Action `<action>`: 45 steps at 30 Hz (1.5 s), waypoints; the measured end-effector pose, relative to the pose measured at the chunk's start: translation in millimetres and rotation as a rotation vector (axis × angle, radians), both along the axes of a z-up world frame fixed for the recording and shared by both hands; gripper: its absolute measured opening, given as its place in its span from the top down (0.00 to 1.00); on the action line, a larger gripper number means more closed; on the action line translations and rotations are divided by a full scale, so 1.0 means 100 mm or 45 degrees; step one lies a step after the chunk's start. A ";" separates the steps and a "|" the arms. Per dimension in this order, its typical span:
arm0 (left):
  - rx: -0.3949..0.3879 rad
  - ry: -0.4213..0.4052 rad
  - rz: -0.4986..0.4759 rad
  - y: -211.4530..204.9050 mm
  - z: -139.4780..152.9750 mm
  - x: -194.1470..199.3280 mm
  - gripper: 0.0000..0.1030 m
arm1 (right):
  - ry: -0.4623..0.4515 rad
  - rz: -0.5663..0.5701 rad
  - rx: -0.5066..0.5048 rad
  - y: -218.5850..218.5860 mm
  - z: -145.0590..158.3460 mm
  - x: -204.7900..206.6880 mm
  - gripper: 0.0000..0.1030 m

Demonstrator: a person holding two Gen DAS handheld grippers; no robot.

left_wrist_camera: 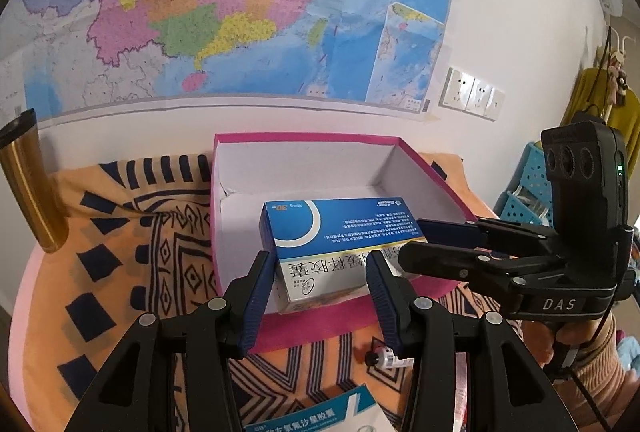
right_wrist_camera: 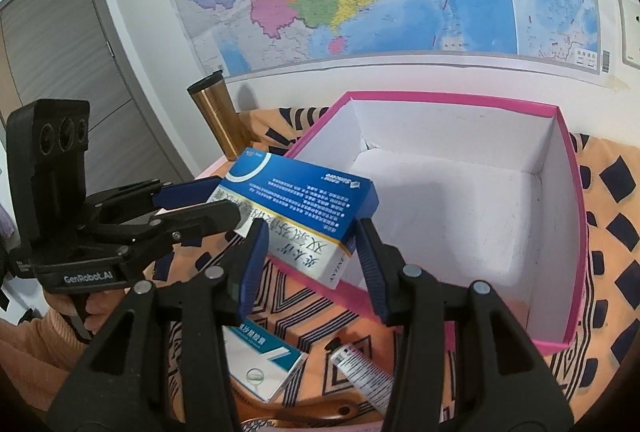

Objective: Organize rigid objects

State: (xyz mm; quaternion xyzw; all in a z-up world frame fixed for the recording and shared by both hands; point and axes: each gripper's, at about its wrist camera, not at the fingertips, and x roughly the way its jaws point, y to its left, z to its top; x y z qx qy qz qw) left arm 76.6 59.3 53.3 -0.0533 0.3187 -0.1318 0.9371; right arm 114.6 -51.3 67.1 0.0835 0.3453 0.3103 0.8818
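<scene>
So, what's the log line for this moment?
left gripper: astride box | right gripper: astride box | box: tilted over tray rim | grip: unclear

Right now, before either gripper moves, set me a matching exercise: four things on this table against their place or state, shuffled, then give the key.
Things:
1. blue medicine box
2. gold tumbler
3. small tube
4. pink box

Place or state:
A. lying flat on the patterned cloth
B. open, white inside
C. standing upright by the wall
D. tilted over a pink rim

Pairs: 1-D, 2-C, 3-A, 4-B
</scene>
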 end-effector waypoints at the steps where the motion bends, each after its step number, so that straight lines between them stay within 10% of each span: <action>1: 0.005 0.004 0.002 0.00 -0.01 0.02 0.54 | 0.004 -0.001 -0.002 0.00 -0.01 0.02 0.53; 26: 0.049 0.128 0.078 0.12 -0.30 0.35 0.54 | 0.171 0.024 -0.026 0.17 -0.39 0.43 0.53; 45: -0.028 -0.019 0.018 0.05 -0.10 -0.11 0.46 | 0.078 0.001 0.025 -0.02 -0.23 0.13 0.53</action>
